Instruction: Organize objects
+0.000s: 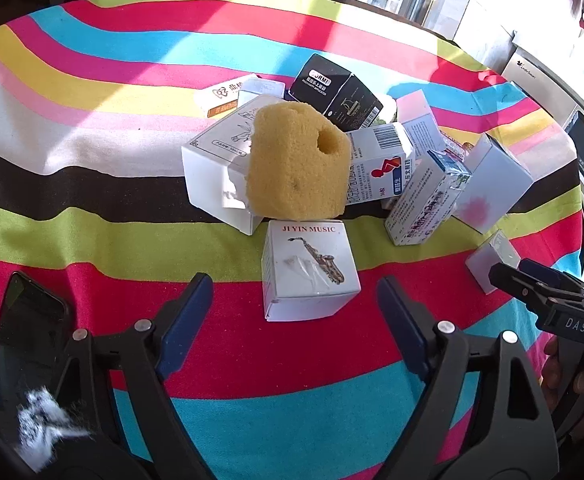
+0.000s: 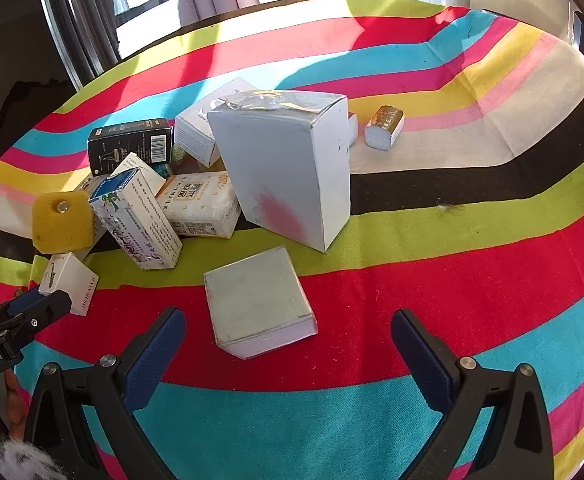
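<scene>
Straight ahead of the left tool point(image 1: 294, 308), in its own wrist view, the saxophone box point(image 1: 310, 270) sits on the striped desk point(image 1: 91, 60), centred between the two blue pads, which stand apart with nothing touching them. It is roughly cube-shaped, so no long axis matters; the printed face tilts up toward the camera. Behind it lies the cluttered pile, with the yellow sponge point(image 1: 298, 160) leaning against a white box point(image 1: 211, 168).

From the right wrist view, the right tool point(image 2: 287, 340) is spread as wide as it goes and empty. A flat grey box point(image 2: 257, 300) lies just beyond its fingertips, slightly left of centre, one corner pointing toward the camera. Each hand likely has its own nearest box.
</scene>
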The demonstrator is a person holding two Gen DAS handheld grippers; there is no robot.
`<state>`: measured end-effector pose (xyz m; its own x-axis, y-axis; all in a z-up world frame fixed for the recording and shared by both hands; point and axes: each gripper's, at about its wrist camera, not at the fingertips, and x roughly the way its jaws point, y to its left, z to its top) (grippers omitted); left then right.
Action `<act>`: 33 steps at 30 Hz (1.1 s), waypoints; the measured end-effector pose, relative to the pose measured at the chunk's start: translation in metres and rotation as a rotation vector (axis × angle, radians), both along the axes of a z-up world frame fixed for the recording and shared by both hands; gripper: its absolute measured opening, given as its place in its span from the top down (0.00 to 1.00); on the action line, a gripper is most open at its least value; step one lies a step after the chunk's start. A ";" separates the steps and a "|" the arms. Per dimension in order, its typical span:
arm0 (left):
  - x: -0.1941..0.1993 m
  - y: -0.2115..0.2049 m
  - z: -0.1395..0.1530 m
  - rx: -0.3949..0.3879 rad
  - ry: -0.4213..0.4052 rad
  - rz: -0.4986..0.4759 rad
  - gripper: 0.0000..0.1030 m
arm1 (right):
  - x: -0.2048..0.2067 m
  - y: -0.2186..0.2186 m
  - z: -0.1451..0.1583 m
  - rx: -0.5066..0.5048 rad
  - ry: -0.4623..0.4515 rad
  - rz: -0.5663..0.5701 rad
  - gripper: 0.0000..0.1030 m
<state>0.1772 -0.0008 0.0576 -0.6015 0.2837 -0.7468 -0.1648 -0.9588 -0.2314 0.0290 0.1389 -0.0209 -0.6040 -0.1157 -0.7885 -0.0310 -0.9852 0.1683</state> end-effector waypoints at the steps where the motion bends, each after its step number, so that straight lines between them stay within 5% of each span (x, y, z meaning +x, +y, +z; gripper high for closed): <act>1: 0.004 0.001 0.002 -0.003 -0.005 -0.006 0.26 | 0.001 -0.001 0.001 0.013 0.007 0.007 0.01; 4: 0.009 -0.001 0.005 -0.012 -0.035 -0.022 0.54 | 0.004 -0.007 0.001 0.084 0.008 0.024 0.16; 5: 0.002 -0.007 0.006 -0.005 -0.041 -0.027 0.54 | 0.004 -0.009 0.000 0.095 0.000 0.031 0.22; 7: 0.011 -0.013 0.010 0.001 -0.037 -0.030 0.55 | 0.005 -0.009 -0.003 0.079 -0.020 0.056 0.50; 8: -0.010 -0.020 0.013 0.000 -0.050 -0.031 0.56 | 0.006 -0.009 -0.005 0.071 -0.028 0.064 0.52; 17: -0.058 -0.026 0.012 0.037 -0.040 -0.061 0.56 | 0.032 -0.010 0.005 0.124 -0.025 0.063 0.52; 25: -0.060 0.010 0.016 0.109 -0.013 -0.115 0.56 | 0.061 0.003 0.023 0.151 -0.023 0.038 0.52; 33: -0.042 0.072 0.021 0.195 0.013 -0.280 0.56 | 0.110 0.056 0.039 0.182 -0.067 -0.038 0.52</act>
<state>0.1355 0.0710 0.0789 -0.4893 0.5759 -0.6549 -0.4201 -0.8138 -0.4016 0.1386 0.1949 0.0183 -0.5505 0.0539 -0.8331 -0.0736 -0.9972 -0.0159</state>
